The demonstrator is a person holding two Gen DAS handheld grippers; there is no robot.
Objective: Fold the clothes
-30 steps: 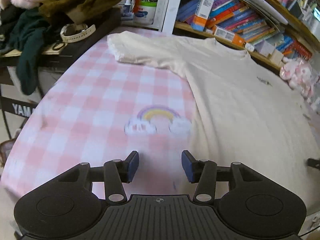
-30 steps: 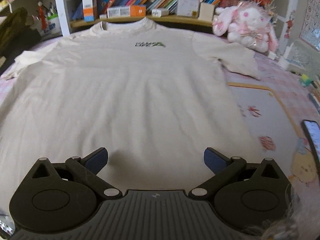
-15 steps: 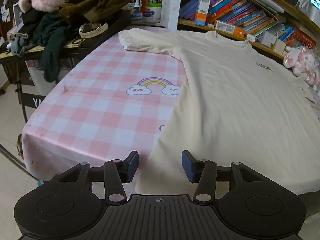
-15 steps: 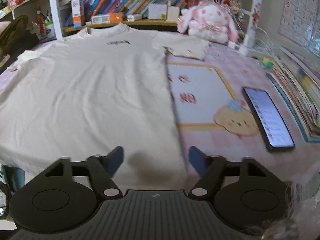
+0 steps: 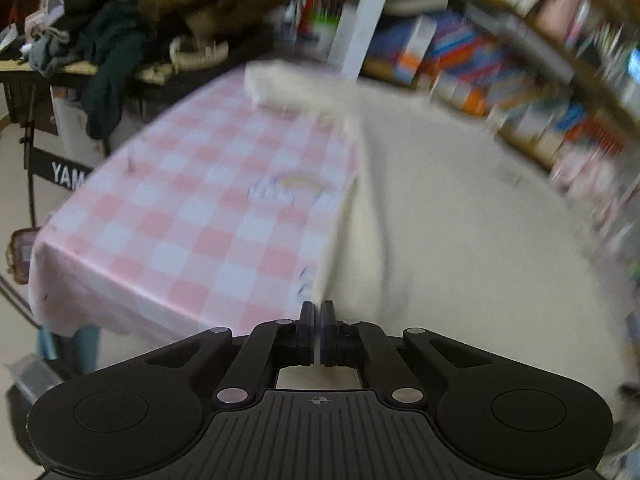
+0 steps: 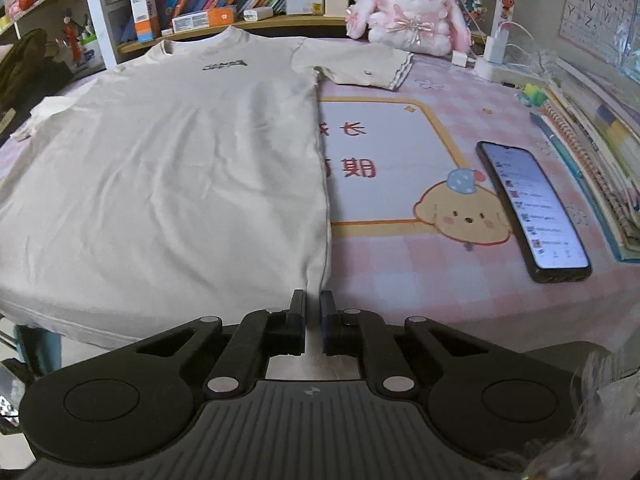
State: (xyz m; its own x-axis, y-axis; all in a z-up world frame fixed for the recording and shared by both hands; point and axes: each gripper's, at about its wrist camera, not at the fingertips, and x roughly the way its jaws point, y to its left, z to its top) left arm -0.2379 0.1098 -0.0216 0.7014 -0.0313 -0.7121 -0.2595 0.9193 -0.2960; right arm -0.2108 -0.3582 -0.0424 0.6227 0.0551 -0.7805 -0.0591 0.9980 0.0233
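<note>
Cream short-sleeved cotton T-shirt (image 6: 168, 168) lies spread flat, front up, on a table covered with a pink-and-white checked cloth (image 6: 460, 280), its collar toward the bookshelf and its hem hanging slightly over the near edge. Fabric looks smooth with faint wrinkles; a small dark logo sits on the chest, too small to read. One sleeve lies flat toward the white and pink plush rabbit (image 6: 412, 12).

The right black hand-held gripper (image 6: 313, 300) has its blue-padded fingers drawn nearly together at the shirt's near right hem corner, pinching the edge of the fabric. In the heavily blurred left wrist view, the left black hand-held gripper (image 5: 317, 310) is likewise clamped on the shirt's (image 5: 460, 240) near left hem corner, where the cloth rises in a ridge toward it.

Red Chinese characters are printed on the cartoon bear panel (image 6: 392, 152) of the tablecloth, partly covered by the shirt. A black smartphone (image 6: 532, 208) lies lit beside it. White letters "YAM" show on a dark stand (image 5: 64, 172). An alphabet poster (image 6: 592, 4) shows letters including R, S, U, V, Z.
</note>
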